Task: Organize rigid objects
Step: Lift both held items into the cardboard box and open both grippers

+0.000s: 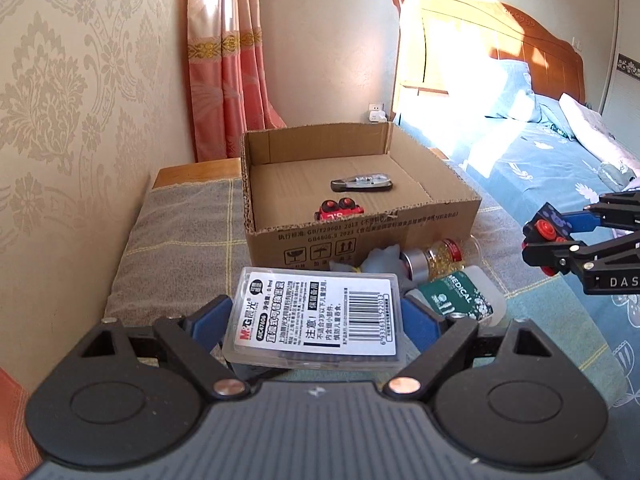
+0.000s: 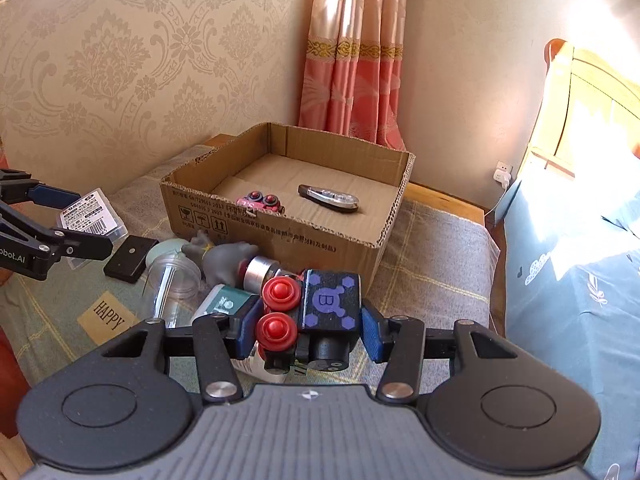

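The left tongs (image 1: 316, 320) are clamped on a clear plastic case (image 1: 314, 318) with a white barcode label, its blue pads pressing the case's two sides, held just above the cluttered near end of the tabletop (image 1: 180, 232), which is draped in a grey checked cloth. The right tongs (image 2: 308, 330) grip a black toy block (image 2: 316, 316) with two red knobs on its left side and a purple letter B on its top face, hanging to the near right of the cardboard box (image 2: 280, 236). That box sits open at the far middle of the tabletop, and inside it lie a small red toy car (image 2: 260, 202) at the near left and a dark folded pocket knife (image 2: 328, 198) farther right. Just in front of the box lies a heap: a grey rubber animal (image 2: 224, 254), a clear cup on its side (image 2: 172, 280), a green-labelled white medical bottle (image 1: 460, 298), a small jar of golden beads (image 1: 444, 258) and a flat black plate (image 2: 130, 260). A bed with blue bedding (image 1: 540, 168) stands to the right.
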A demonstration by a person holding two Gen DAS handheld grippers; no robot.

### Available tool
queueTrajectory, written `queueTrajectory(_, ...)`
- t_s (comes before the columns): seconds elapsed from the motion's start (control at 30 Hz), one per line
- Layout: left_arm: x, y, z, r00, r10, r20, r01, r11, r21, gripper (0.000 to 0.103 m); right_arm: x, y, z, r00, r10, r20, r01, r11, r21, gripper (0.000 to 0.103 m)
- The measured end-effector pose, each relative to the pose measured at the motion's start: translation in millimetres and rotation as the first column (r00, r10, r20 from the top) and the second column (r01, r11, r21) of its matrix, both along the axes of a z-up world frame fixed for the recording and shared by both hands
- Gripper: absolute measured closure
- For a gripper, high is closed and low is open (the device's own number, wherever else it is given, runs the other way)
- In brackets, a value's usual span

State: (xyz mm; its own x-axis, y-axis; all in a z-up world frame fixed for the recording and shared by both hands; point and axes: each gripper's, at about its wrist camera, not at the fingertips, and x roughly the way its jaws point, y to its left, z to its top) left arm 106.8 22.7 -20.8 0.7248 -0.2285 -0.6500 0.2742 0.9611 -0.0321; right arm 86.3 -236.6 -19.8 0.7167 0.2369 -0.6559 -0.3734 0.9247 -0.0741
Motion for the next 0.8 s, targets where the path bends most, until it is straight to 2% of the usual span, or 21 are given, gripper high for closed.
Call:
queueTrajectory(0.2,25.5,-1.1,14.9,0.999,0.022,0.046,-0.020,0.999,-0.030,0.014,44.0,10.6,22.1,1.000,0.003,0.026,-0.003,1.000,0.013,0.047)
queueTrajectory(0.47,59.5,-10.6,23.9,0.996,0.045,0.072,-0.043,0.999,-0.026,0.014,112.3,29.0,24.8,0.999,-0.031,0.013,0.030,0.999,0.014,0.047)
queueTrajectory(0.53,66.3,-12.6,24.0,0.996,0.050,0.073,-0.049,0.998,-0.026,0.014,125.3,30.1,22.7,0.999,-0.036,-0.002,0.036,0.999,0.024,0.034)
queueTrajectory(0.6,72.5,-14.8,23.9,0.996,0.051,0.070,-0.049,0.998,-0.029,0.014,127.8,25.9,22.1,0.998,-0.061,0.025,0.060,0.997,0.056,0.008)
queueTrajectory(0.63,76.2,-16.2,24.2,0.996,0.052,0.066,-0.050,0.998,-0.033,0.014,127.3,23.1,22.5,0.997,-0.065,0.029,0.062,0.995,0.072,0.003)
queueTrajectory(0.67,81.1,-17.7,24.4,0.997,0.050,0.061,-0.048,0.998,-0.033,0.014,125.9,20.7,22.3,0.997,-0.067,0.028,0.064,0.994,0.087,0.000)
queueTrajectory(0.8,96.5,-24.0,22.6,0.998,0.042,0.054,-0.041,0.999,-0.020,0.014,115.1,16.2,19.3,0.995,-0.098,-0.001,0.098,0.992,0.078,0.000)
